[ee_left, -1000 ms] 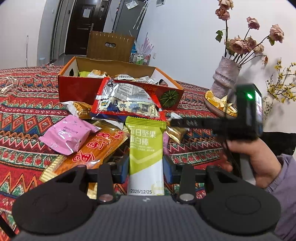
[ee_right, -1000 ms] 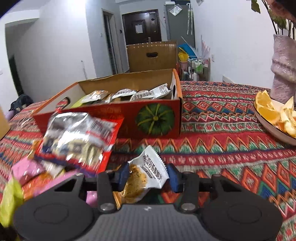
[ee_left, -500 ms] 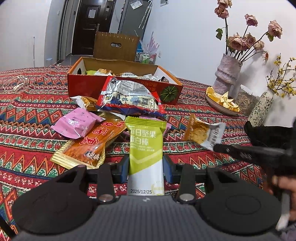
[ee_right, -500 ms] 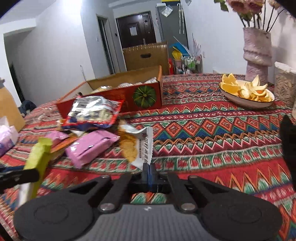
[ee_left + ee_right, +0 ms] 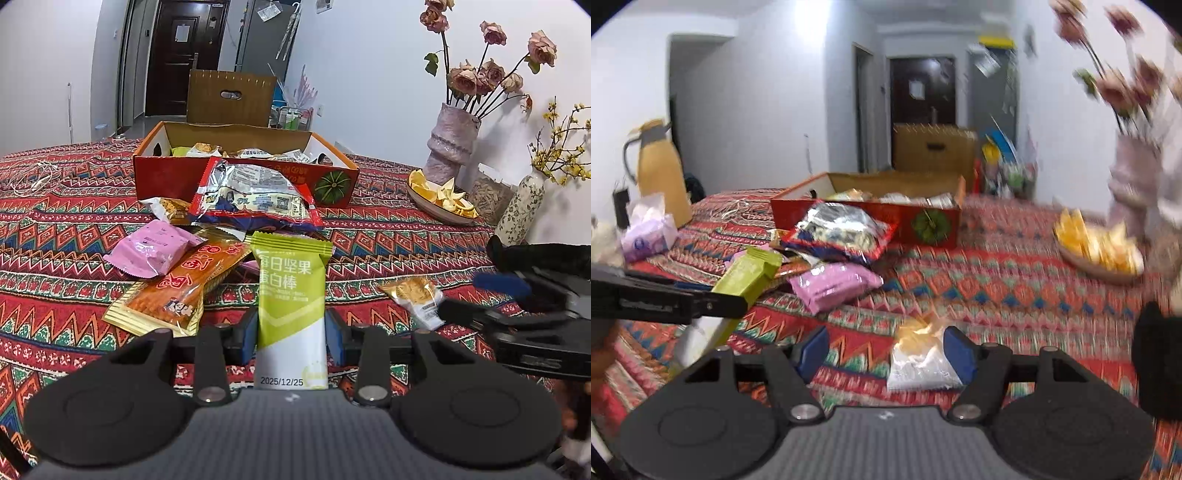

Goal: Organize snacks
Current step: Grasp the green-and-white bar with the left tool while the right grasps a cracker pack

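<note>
Gripping a green protein bar [image 5: 291, 295] upright above the patterned tablecloth [image 5: 369, 240], the left gripper [image 5: 291, 338] clamps its lower half. The right gripper [image 5: 884, 350] has just been opening, jaws now apart around a small white cracker packet [image 5: 921, 360] lying on the cloth, against its right pad [image 5: 956, 354]. The red snack box [image 5: 166, 177] sits well beyond.

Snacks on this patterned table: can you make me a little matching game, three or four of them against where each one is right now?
Things:
1. green bar
2. small white cracker pack
3. pink packet
4. big silver and red bag

Places:
A. leaning against the front of the red box
B. lying on the cloth between open jaws
C. clamped upright in the left gripper
D. resting on the orange packet

Pairs: 1-C, 2-B, 3-D, 4-A
</note>
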